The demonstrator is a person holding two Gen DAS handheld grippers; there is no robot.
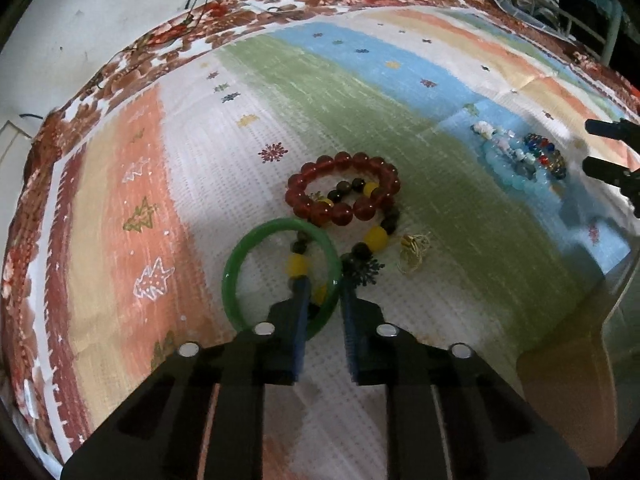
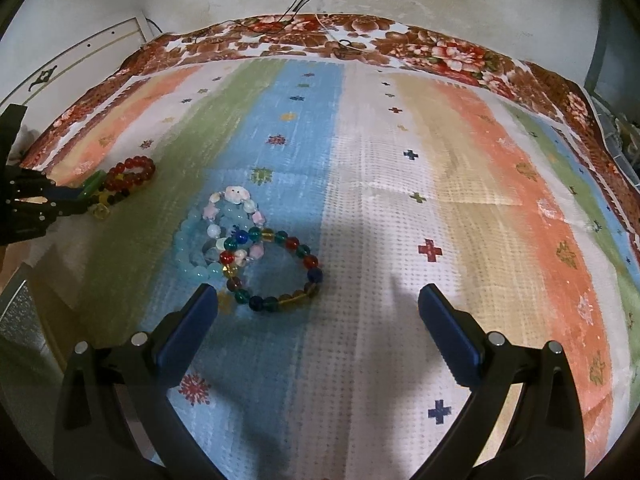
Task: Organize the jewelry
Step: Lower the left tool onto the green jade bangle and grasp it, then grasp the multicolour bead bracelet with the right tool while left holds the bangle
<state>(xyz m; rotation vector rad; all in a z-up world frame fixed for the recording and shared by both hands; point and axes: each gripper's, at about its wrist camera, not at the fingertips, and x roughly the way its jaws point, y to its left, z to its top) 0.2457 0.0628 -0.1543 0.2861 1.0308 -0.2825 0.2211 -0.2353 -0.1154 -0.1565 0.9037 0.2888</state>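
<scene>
Striped cloth [image 1: 208, 168]: left hand-held gripper [image 1: 324, 286] pinches green bangle [image 1: 240, 256].

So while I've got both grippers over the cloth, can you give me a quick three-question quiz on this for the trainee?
1. Fill in: the red bead bracelet lies over a string of dark and ___ beads.
2. What is between the left gripper's pads? A) the green bangle B) the red bead bracelet C) a wristwatch
3. True or false: the right gripper is closed on the multicoloured bead bracelet.

Key: 1 yellow. 2 A. 3 false, its jaws stand wide open and short of the bracelet.
</scene>
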